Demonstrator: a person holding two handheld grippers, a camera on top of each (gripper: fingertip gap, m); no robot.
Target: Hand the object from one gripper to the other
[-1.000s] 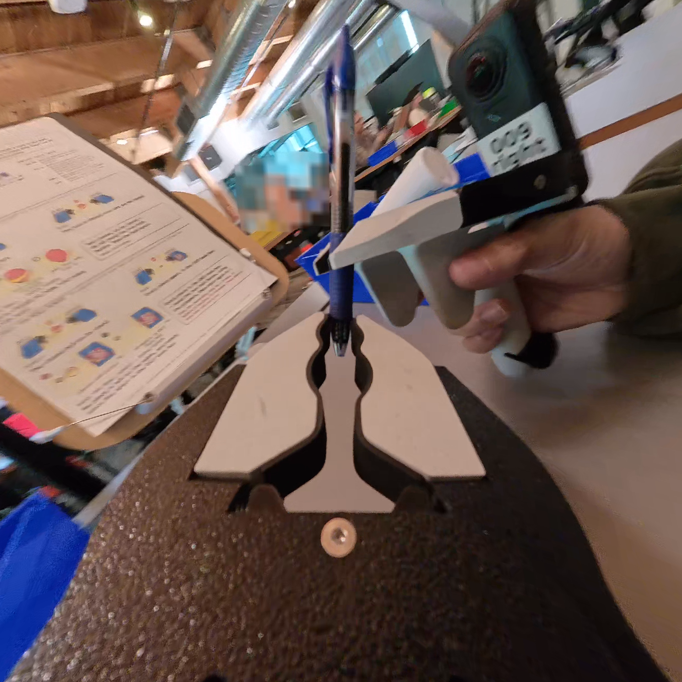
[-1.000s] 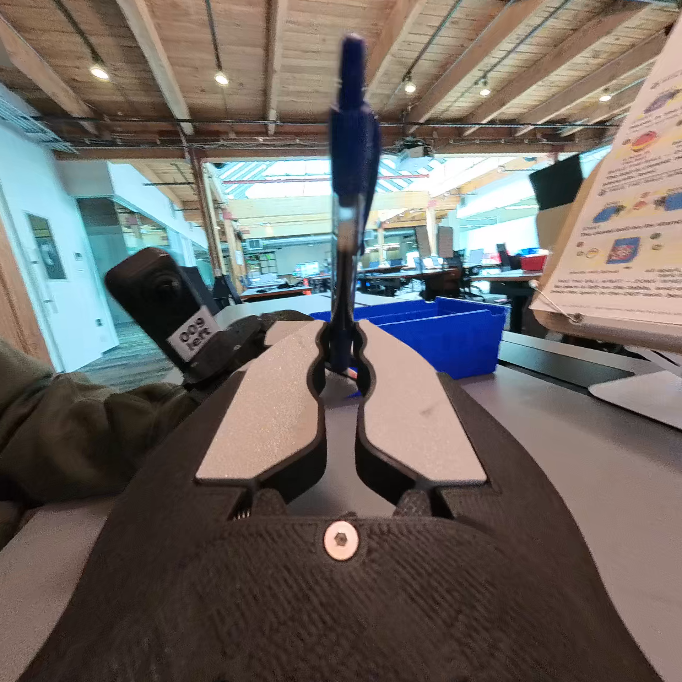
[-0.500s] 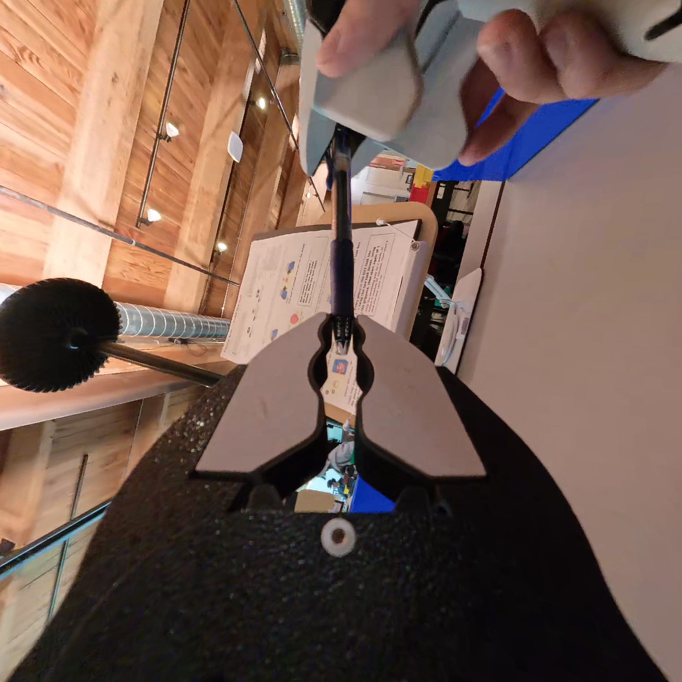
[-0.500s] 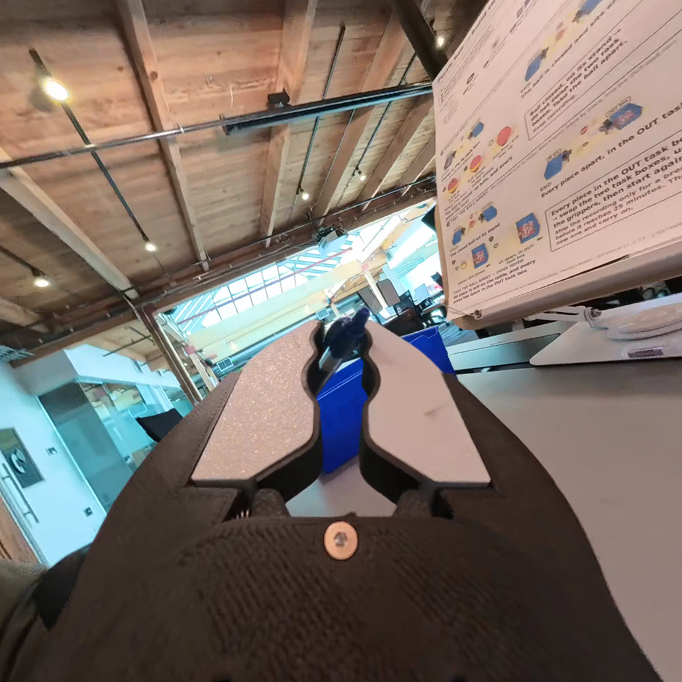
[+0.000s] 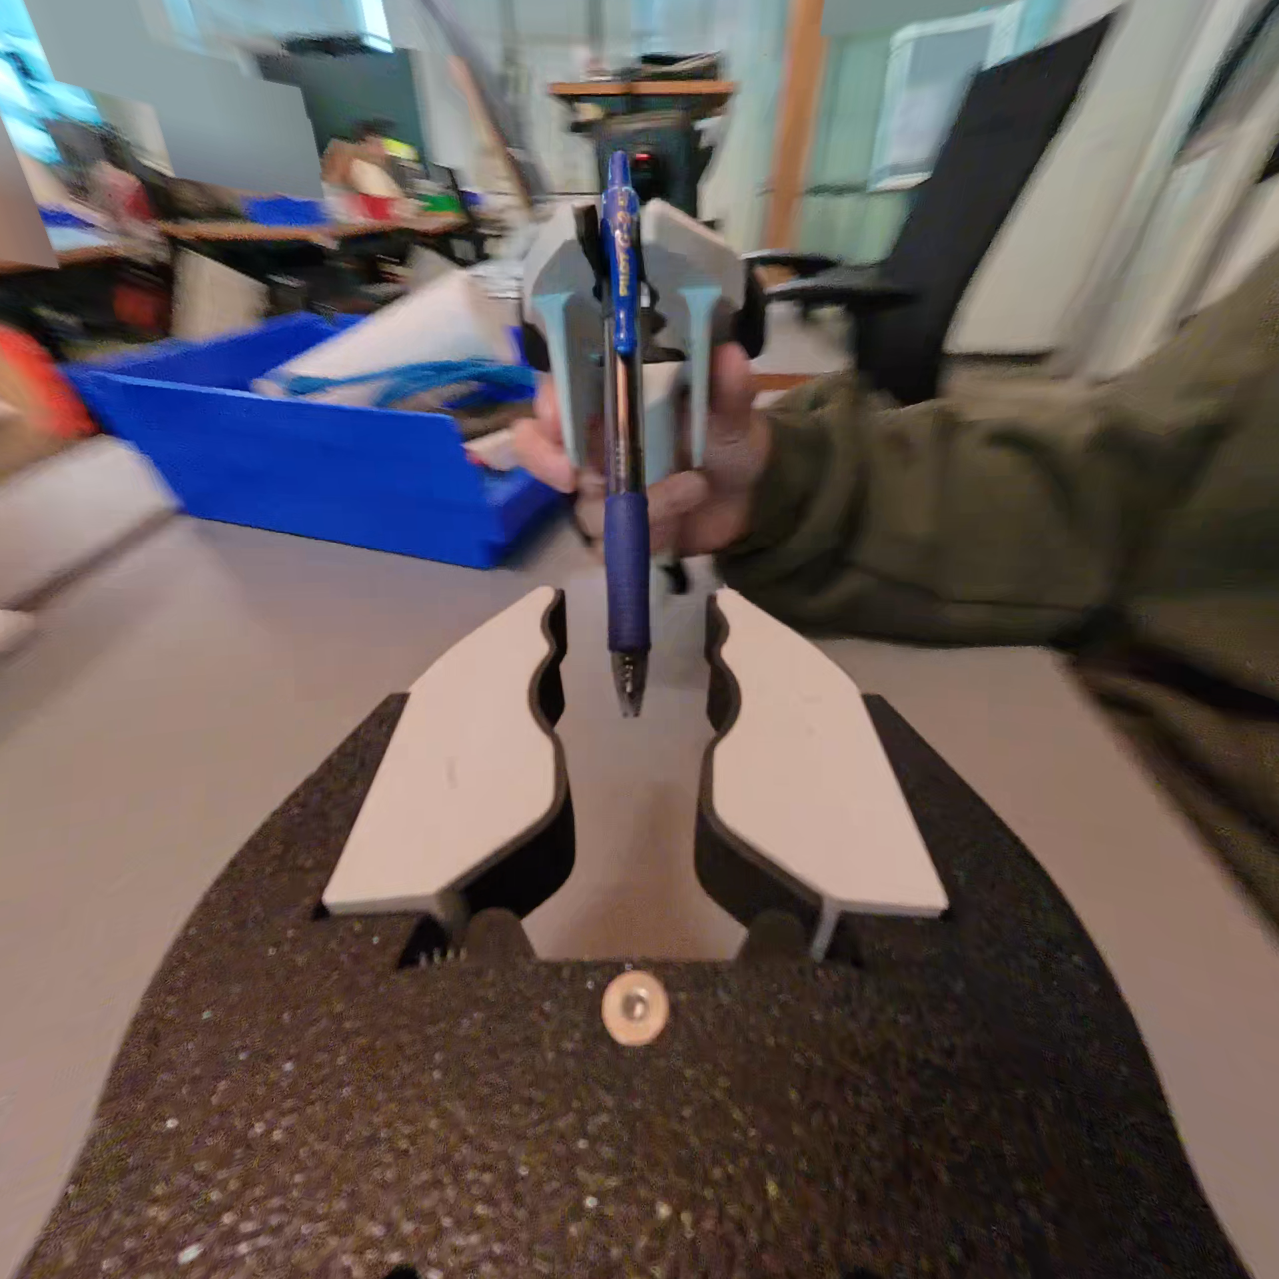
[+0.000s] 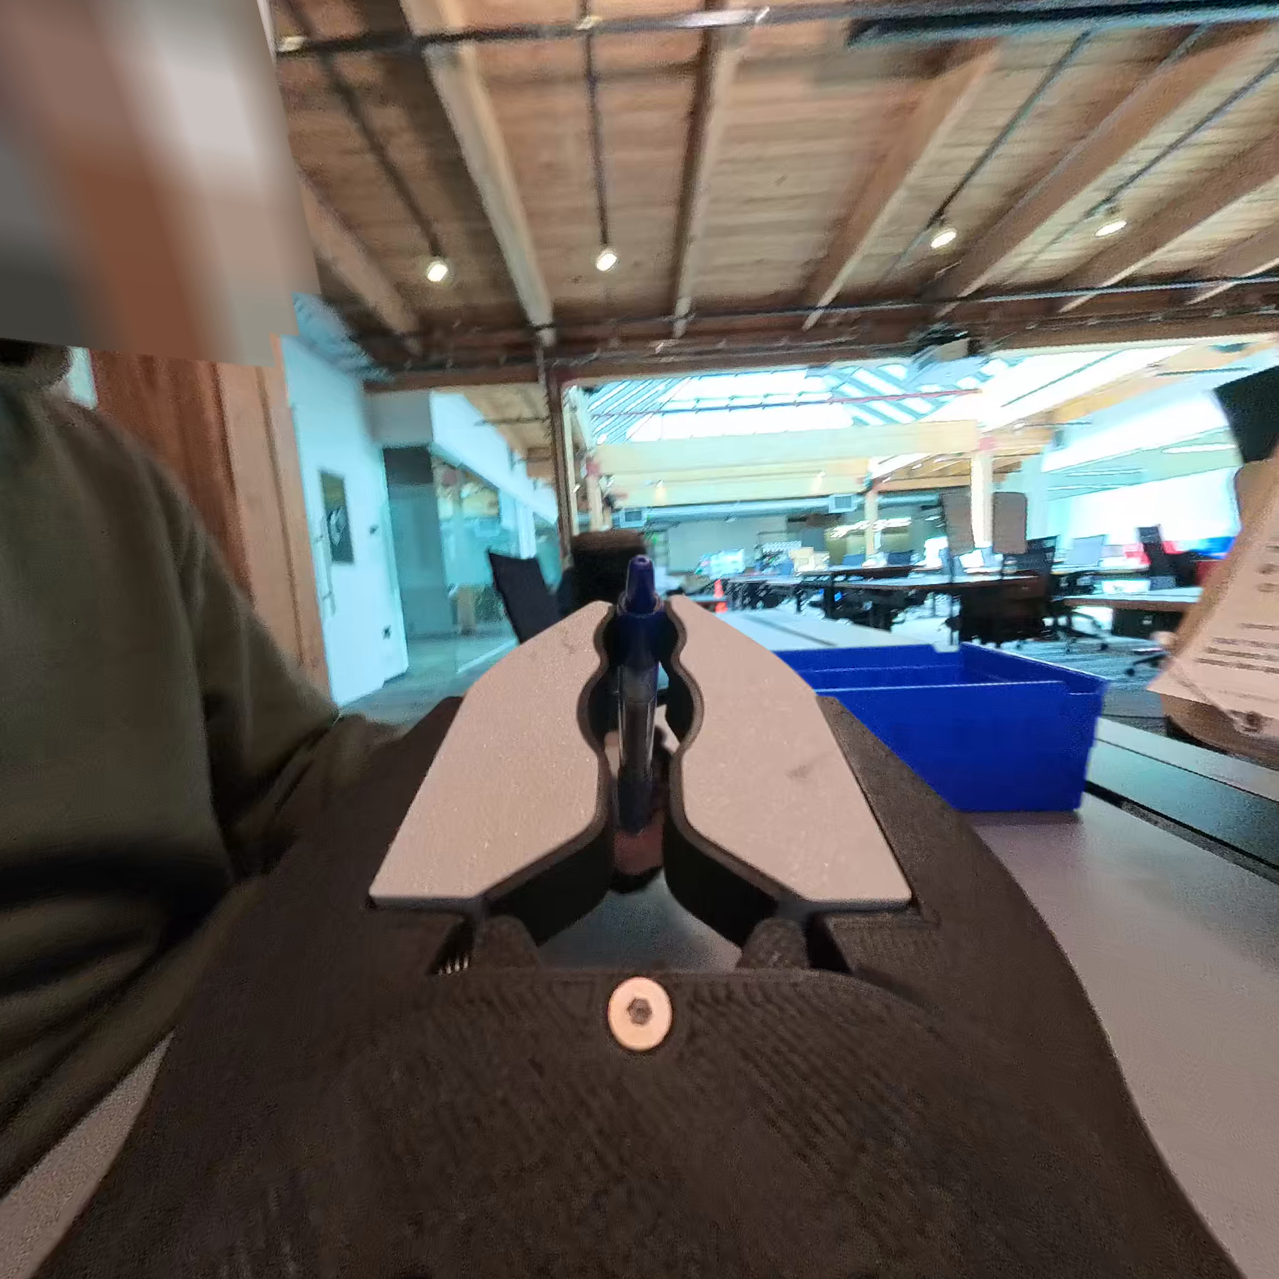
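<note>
A blue pen hangs upright, tip down, held near its top by my right gripper, seen from the front in the left wrist view. My left gripper is open; the pen's tip sits between its spread fingers without touching either. In the right wrist view my right gripper is shut on the pen, which runs along the gap between its fingers, its blue end poking out past the fingertips. A hand and olive sleeve hold the right gripper.
A blue bin with white paper and blue cord stands on the grey table at left; it also shows in the right wrist view. A black chair stands behind. A paper on a board is at the right. There is about 8 cm between the tips of the two grippers.
My left gripper has opened and let go of the pen's tip. Both grippers have swung round: the pen now hangs from the right gripper, facing my left one.
</note>
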